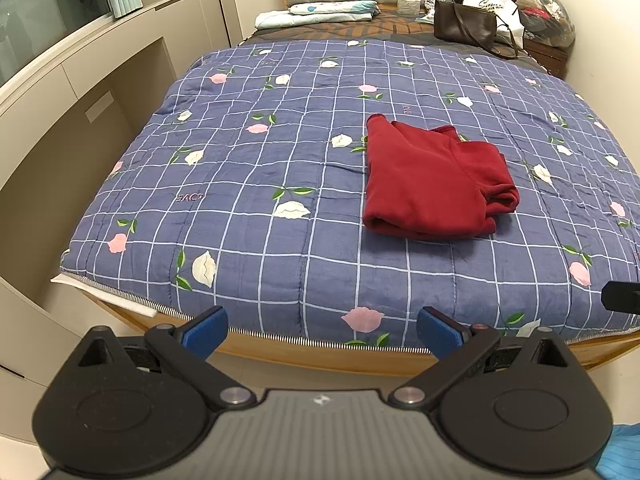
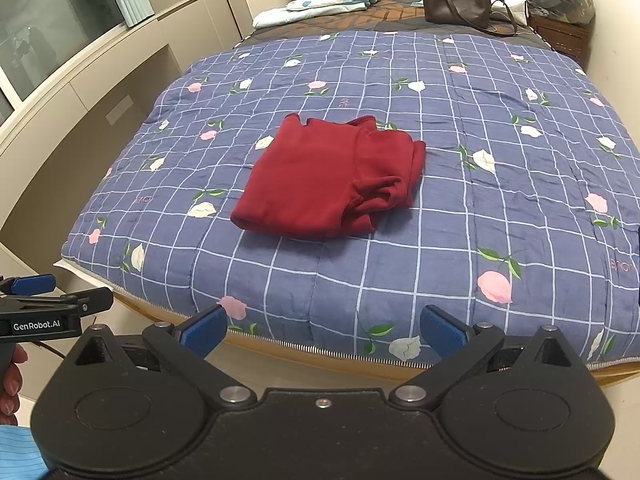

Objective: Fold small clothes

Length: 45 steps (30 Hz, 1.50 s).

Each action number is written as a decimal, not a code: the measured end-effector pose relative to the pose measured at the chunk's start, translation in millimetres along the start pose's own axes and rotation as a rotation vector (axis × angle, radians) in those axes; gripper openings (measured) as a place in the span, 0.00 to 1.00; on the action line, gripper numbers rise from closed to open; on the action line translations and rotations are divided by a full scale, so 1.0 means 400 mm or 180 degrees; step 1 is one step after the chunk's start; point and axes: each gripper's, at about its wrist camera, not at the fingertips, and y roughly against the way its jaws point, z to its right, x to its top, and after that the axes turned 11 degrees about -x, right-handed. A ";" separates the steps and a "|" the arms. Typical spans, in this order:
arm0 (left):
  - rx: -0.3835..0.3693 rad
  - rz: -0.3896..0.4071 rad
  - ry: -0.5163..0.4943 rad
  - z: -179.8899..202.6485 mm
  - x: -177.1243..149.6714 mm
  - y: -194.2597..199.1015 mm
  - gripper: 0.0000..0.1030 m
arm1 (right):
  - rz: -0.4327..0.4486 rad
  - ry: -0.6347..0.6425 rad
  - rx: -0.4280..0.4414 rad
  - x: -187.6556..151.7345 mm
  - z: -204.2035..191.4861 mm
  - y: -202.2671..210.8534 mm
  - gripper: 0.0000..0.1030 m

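Note:
A dark red garment lies folded into a compact rectangle on the blue checked floral quilt, with a bunched sleeve along its right side. My left gripper is held open off the foot of the bed, nothing between its blue pads, well short of the garment. My right gripper is also open and empty, back from the bed edge. The left gripper shows from the side at the far left of the right wrist view, held by a hand.
The wooden bed frame edge runs just ahead of both grippers. At the head of the bed lie folded pale bedding, a brown handbag, a white bag and a pile of clothes. A beige cabinet flanks the left side.

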 end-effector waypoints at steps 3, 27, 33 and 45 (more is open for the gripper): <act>0.0002 -0.0001 0.0000 0.000 0.000 0.000 0.99 | 0.0000 0.0000 0.0002 0.000 0.001 0.000 0.99; 0.0082 -0.0109 -0.0041 0.014 0.000 -0.005 1.00 | -0.0004 -0.0001 0.0002 0.001 0.003 0.001 0.99; 0.0071 -0.0134 -0.0028 0.018 0.001 -0.009 1.00 | -0.0013 -0.0009 -0.0001 0.004 0.004 -0.005 0.99; 0.0056 -0.0144 0.0104 0.028 0.009 -0.020 0.99 | -0.0050 0.0007 0.0025 0.015 0.022 -0.027 0.99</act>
